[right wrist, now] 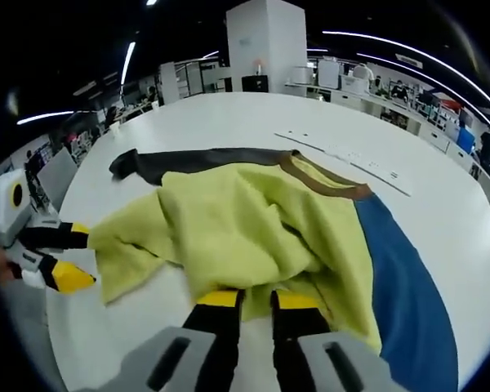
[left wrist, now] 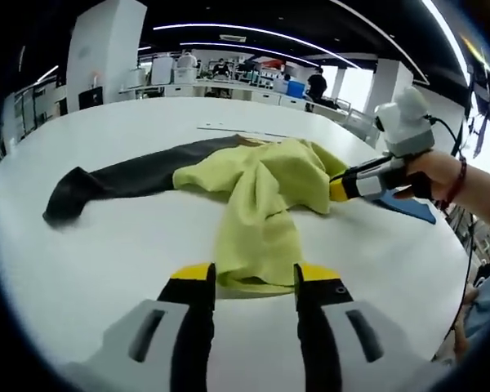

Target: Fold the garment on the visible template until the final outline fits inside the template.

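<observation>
Yellow-green garment (left wrist: 261, 192) bunched mid-bench on white bench (left wrist: 106, 261), dark sleeve (left wrist: 122, 181) stretched flat away from garment toward far side in left gripper view. Brown collar trim (right wrist: 327, 181) on garment's upper edge in right gripper view. Blue template (right wrist: 404, 286) flat under and beside garment, partly covered by it. Left gripper (left wrist: 253, 282) at garment's near hem, jaws spread wide, hem edge lying between yellow tips, nothing clamped. Right gripper (right wrist: 257, 300) at garment's near edge, jaws nearly together with narrow gap, cloth draped over tips; cannot tell whether fabric pinched. Same right gripper seen from left gripper view at garment's side, hand (left wrist: 441, 175) wrapped on grip. Office desks, pillars far behind bench.
</observation>
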The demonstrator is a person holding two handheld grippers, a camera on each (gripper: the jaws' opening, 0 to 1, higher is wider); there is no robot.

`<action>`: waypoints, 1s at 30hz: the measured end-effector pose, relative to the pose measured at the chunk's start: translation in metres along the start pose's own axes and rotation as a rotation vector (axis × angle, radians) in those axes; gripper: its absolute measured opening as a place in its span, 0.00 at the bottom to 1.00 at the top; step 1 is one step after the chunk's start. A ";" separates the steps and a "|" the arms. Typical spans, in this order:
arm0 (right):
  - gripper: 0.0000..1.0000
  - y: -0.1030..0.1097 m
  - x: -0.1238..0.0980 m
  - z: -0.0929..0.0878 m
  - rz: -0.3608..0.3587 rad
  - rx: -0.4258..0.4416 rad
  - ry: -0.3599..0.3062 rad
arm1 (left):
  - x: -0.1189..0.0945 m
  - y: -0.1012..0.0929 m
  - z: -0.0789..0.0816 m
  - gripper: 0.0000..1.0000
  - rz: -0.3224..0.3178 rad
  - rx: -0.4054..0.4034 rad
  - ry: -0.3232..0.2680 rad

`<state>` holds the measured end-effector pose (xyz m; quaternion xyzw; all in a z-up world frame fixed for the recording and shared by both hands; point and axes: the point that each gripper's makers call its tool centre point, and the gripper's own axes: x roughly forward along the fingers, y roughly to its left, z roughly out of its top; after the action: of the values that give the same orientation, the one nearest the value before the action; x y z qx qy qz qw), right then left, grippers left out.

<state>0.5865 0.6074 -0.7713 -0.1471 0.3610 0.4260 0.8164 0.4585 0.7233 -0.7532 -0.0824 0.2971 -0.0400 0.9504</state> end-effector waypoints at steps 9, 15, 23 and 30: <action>0.03 0.004 0.000 -0.001 0.008 0.039 -0.002 | 0.007 0.020 -0.005 0.02 0.058 -0.036 0.029; 0.01 0.002 -0.013 -0.001 0.001 0.101 -0.015 | -0.004 0.027 0.008 0.00 0.053 -0.042 0.006; 0.00 0.001 -0.048 -0.005 -0.041 0.125 -0.036 | -0.025 0.024 0.037 0.00 0.031 0.015 -0.063; 0.00 0.009 -0.080 -0.013 -0.085 0.149 -0.060 | -0.043 0.008 0.057 0.00 -0.011 0.130 -0.107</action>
<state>0.5434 0.5584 -0.7225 -0.0883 0.3603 0.3670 0.8531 0.4559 0.7439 -0.6845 -0.0243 0.2421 -0.0599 0.9681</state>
